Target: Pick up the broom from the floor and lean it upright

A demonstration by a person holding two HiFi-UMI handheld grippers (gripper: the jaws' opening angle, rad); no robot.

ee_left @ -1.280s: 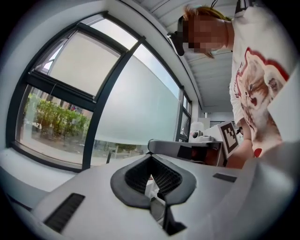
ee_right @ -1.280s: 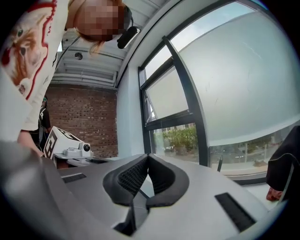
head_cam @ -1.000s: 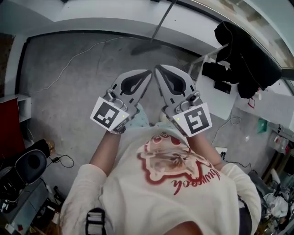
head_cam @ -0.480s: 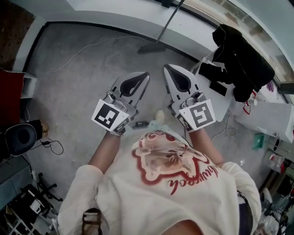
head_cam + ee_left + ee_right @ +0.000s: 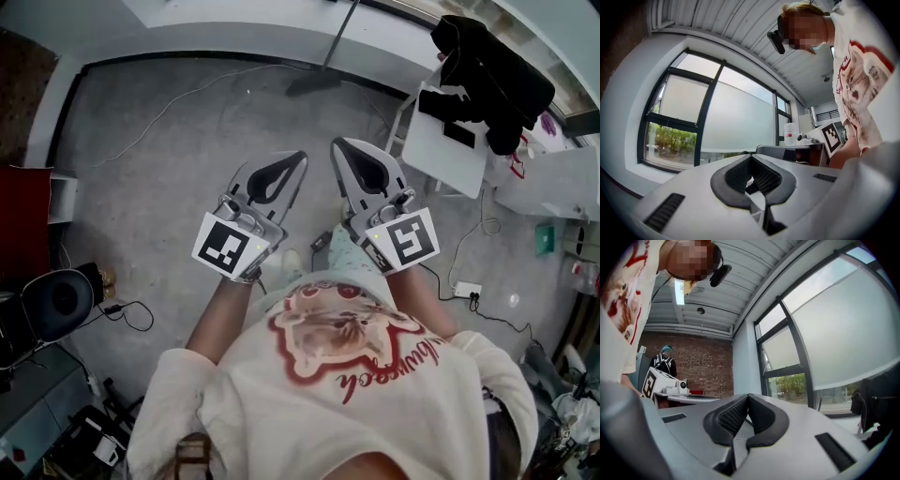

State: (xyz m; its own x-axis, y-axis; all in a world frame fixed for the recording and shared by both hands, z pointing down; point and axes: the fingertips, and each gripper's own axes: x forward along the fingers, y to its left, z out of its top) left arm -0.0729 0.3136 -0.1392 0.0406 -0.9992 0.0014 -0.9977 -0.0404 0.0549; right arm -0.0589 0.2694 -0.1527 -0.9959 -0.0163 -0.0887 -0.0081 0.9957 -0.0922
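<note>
In the head view the broom [image 5: 316,82] stands far off at the top, its head on the grey floor and its thin handle [image 5: 344,30] slanting up against the white wall base. My left gripper [image 5: 300,155] and right gripper [image 5: 336,142] are held side by side in front of the person's chest, well short of the broom. Both are shut with nothing between the pads. The left gripper view shows my left gripper [image 5: 750,157] with its dark pads meeting before a large window. The right gripper view shows my right gripper [image 5: 747,395] the same. Neither gripper view shows the broom.
A white table [image 5: 436,150] stands at the upper right with a black jacket [image 5: 487,66] over it. A thin cable [image 5: 187,96] crosses the floor at the upper left. A power strip [image 5: 466,291] lies right of the person; a red cabinet [image 5: 23,202] stands at the left edge.
The person has backed away from the broom, which now sits higher and smaller in the head view. The two grippers' tips, nearly touching before, are now a little apart. Both stay shut.
</note>
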